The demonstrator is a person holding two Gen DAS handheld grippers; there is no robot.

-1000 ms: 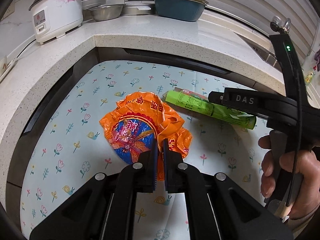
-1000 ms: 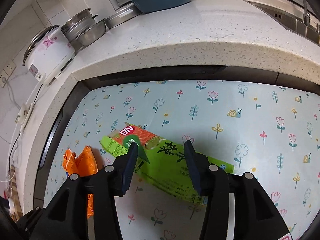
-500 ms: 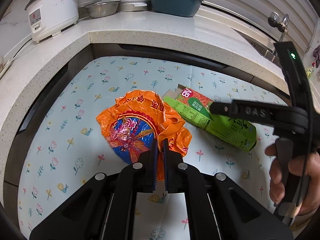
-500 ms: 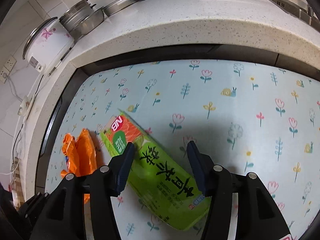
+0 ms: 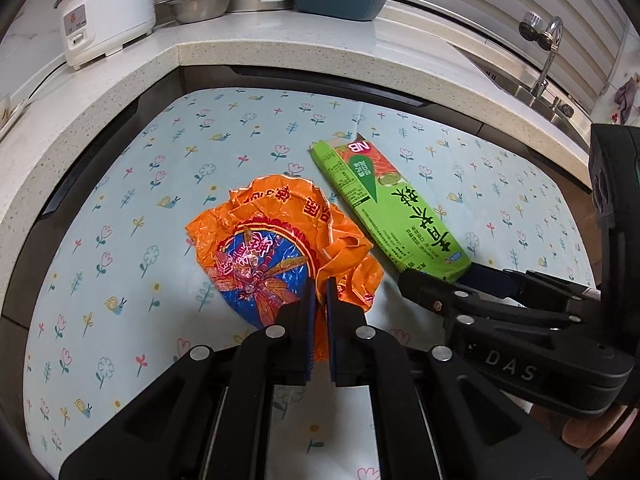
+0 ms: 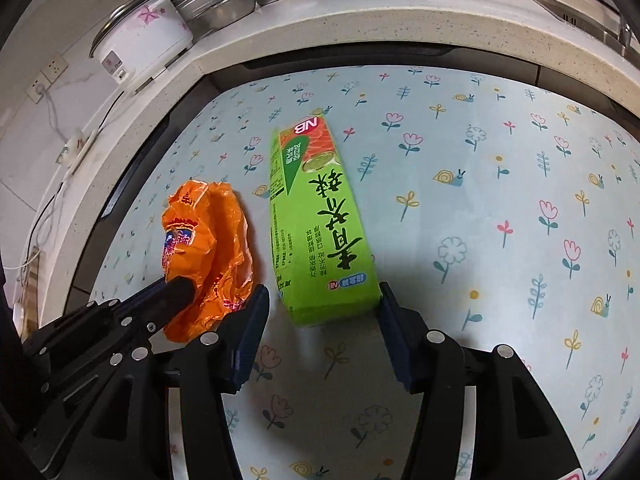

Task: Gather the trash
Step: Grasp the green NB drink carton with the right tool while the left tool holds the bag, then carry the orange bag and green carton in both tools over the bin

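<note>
Your left tool (image 5: 319, 292) is pinched almost fully closed on the near edge of the orange wrapper (image 5: 276, 248), which lies crumpled on the flower-patterned bench (image 5: 120, 208). Only a thin fold of film sits between the pads, so the hold looks slight. If you lift fast, the film may slide out or tear, and the wrapper drops back to the bench.

Your right tool (image 6: 320, 312) stands wide open, holding nothing, with its fingers on either side of the near end of the green tea carton (image 6: 320, 232). The carton lies flat just beside the wrapper, its far end pointing toward the back of the bench. The right finger (image 6: 390, 320) appears to touch or nearly touch the carton's corner, while the left finger (image 6: 252, 328) stands clear with a gap. Closing from here could push the carton sideways toward the wrapper before both pads seat, and it may twist out.

You also grip only the very end of a long carton. It may droop or pivot once lifted, so reach further along it first.

The left finger of your right tool is close to the wrapper's edge, as the right wrist view shows. Closing could snag the film and pull it against your other grip.
</note>
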